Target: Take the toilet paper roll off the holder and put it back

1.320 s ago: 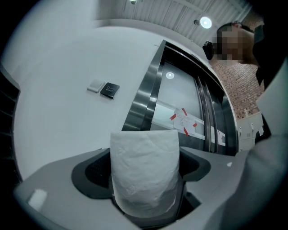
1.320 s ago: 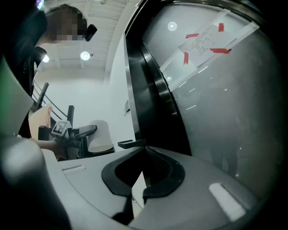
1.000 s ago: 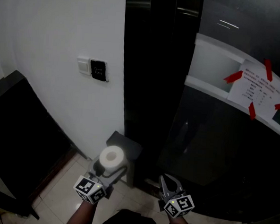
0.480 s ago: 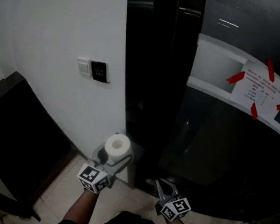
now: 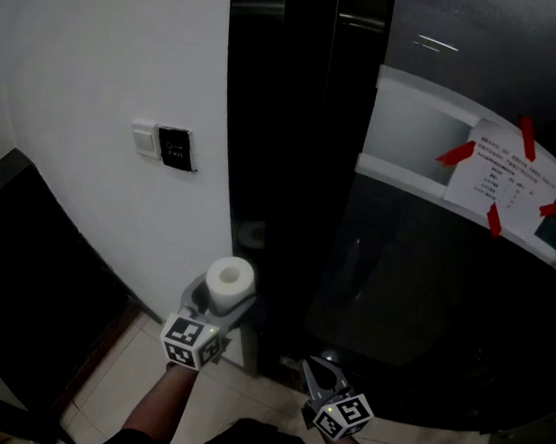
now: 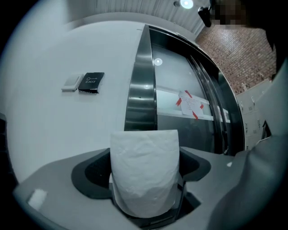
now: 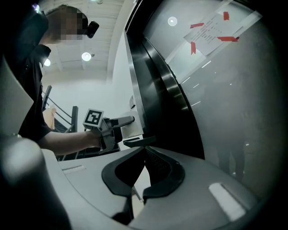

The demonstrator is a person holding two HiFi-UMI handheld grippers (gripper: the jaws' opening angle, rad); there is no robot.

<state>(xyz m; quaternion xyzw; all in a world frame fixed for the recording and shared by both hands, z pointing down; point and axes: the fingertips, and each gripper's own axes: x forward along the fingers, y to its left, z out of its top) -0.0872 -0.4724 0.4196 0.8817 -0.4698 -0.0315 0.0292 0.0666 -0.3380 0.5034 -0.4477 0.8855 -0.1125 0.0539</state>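
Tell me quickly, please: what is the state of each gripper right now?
Left gripper: closed on the toilet paper roll.
Right gripper: closed, fingers meeting at the tips, holding nothing.

Two grippers in shot: left gripper (image 5: 217, 305), right gripper (image 5: 314, 367). One toilet paper roll (image 5: 229, 281). Two wall plates over on the far left, one white plate (image 5: 143, 139) and one black plate (image 5: 175, 149). One paper notice (image 5: 502, 181) far right, with four red tape strips (image 5: 456, 154) around it.
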